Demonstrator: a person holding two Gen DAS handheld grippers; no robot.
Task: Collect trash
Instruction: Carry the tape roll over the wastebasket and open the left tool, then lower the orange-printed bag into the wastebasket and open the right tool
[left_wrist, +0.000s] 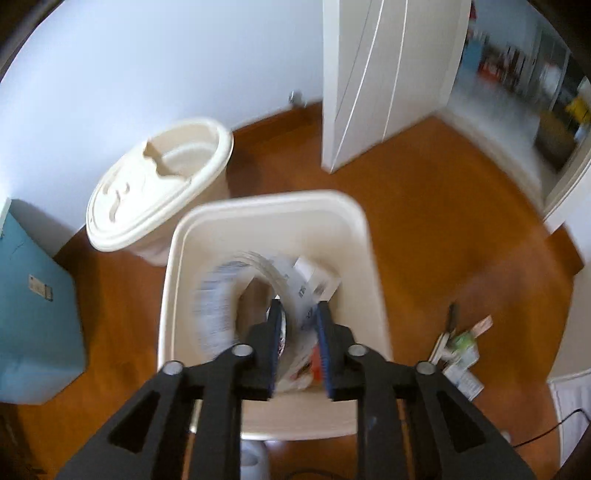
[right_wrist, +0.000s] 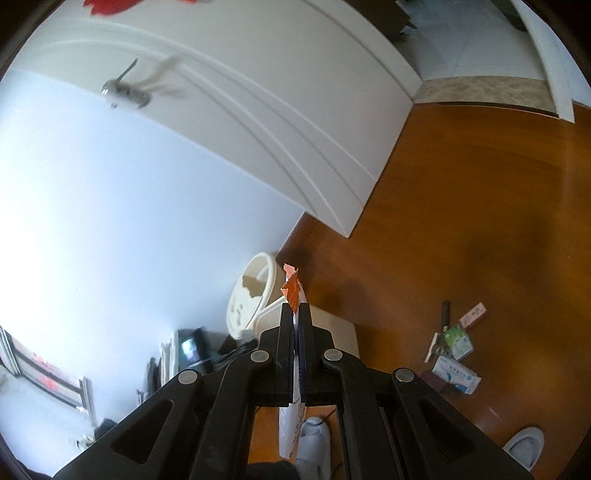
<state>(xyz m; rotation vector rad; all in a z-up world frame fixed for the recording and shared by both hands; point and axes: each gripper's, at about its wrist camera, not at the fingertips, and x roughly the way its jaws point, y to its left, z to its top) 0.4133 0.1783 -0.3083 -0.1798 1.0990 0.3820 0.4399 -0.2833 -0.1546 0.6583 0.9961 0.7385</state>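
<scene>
My left gripper (left_wrist: 298, 310) hangs over a cream rectangular trash bin (left_wrist: 266, 214) on the wooden floor. Between its jaws hangs a blurred white printed plastic wrapper (left_wrist: 291, 284), dropping into the bin; the jaws stand a little apart around it. My right gripper (right_wrist: 294, 308) is shut on an orange and white wrapper (right_wrist: 292, 288), held high above the bin (right_wrist: 340, 328). More trash (right_wrist: 456, 350) lies on the floor to the right: small packets and a dark stick. It also shows in the left wrist view (left_wrist: 461, 350).
A round cream container with a lid (left_wrist: 155, 184) stands beside the bin by the wall. A teal box (left_wrist: 33, 295) is at the left. A white open door (left_wrist: 384, 74) leads to another room. White slippers (right_wrist: 524, 446) show below.
</scene>
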